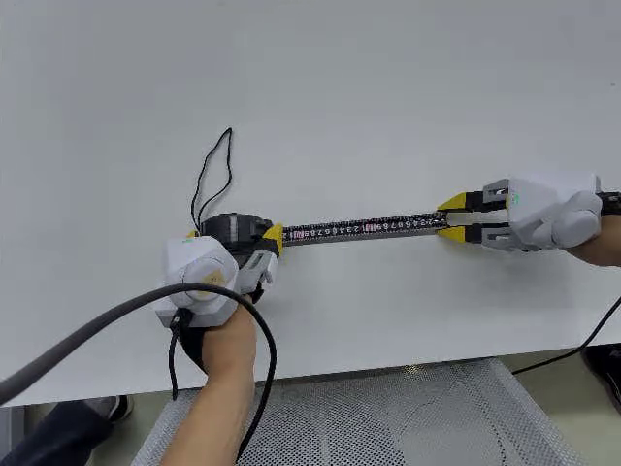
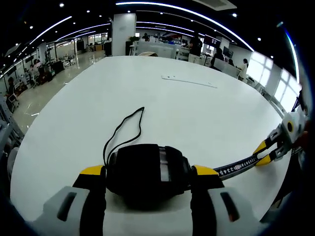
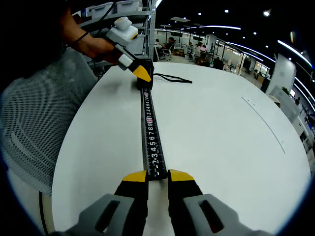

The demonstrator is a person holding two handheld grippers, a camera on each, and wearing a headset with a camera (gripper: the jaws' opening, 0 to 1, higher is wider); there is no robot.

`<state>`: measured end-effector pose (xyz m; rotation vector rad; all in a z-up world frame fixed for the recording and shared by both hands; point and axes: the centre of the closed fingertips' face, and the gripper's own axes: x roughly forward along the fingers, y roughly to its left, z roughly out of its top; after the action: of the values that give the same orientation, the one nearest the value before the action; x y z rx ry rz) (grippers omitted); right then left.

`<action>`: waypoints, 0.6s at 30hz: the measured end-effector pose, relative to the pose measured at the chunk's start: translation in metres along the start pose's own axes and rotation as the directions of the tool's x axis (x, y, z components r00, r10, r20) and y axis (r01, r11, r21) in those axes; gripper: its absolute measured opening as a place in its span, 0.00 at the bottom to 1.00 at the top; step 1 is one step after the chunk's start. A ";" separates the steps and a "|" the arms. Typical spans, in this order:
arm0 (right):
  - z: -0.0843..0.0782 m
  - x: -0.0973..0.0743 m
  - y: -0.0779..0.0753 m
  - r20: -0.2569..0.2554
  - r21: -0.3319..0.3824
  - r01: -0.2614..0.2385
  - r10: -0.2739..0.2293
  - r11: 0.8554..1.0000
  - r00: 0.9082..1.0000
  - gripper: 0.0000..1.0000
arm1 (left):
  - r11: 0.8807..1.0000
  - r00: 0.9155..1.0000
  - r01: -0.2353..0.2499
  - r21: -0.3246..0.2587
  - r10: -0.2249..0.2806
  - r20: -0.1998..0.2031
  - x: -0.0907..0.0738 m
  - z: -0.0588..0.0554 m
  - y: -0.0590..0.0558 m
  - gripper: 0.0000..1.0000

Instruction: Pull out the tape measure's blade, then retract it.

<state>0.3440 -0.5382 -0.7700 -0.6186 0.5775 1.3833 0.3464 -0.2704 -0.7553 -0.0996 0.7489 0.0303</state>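
The black tape measure case (image 1: pixel 233 229) lies on the white table (image 1: pixel 388 107), and my left gripper (image 1: pixel 254 243) is shut on it. In the left gripper view the case (image 2: pixel 147 169) sits squeezed between the yellow-tipped jaws. Its dark blade (image 1: pixel 364 229) runs out to the right, straight and low over the table. My right gripper (image 1: pixel 451 218) is shut on the blade's end. In the right gripper view the blade (image 3: pixel 149 128) stretches away from my right gripper (image 3: pixel 157 176) to the case (image 3: pixel 145 83). A black wrist strap (image 1: pixel 209 180) trails behind the case.
The table's front edge (image 1: pixel 388 364) runs just below both grippers. A grey mesh chair (image 1: pixel 388 417) stands under it. A thick grey cable (image 1: pixel 87 330) hangs from the left gripper. The far tabletop carries a thin flat strip (image 2: pixel 189 81).
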 end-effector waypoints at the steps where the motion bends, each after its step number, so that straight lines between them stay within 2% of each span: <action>1: 0.000 0.000 0.000 0.000 0.001 0.001 -0.001 1.000 1.000 0.13 | 1.000 1.000 0.002 -0.030 -0.002 0.008 0.000 0.001 -0.001 0.67; 7: -0.001 0.000 0.000 -0.003 -0.003 0.000 0.000 1.000 1.000 0.13 | 0.998 1.000 -0.013 -0.058 0.014 0.004 0.002 0.000 0.000 0.68; 11: -0.001 0.000 0.001 -0.003 -0.003 -0.003 0.003 1.000 1.000 0.13 | 0.992 0.999 -0.037 -0.120 0.037 0.003 0.003 -0.002 0.001 0.69; 18: -0.001 0.000 0.002 -0.004 -0.009 -0.003 0.003 1.000 1.000 0.13 | 0.993 0.999 -0.052 -0.107 0.052 0.001 0.002 -0.002 0.001 0.68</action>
<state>0.3424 -0.5393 -0.7709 -0.6284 0.5755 1.3882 0.3463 -0.2695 -0.7581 -0.1820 0.7460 0.1206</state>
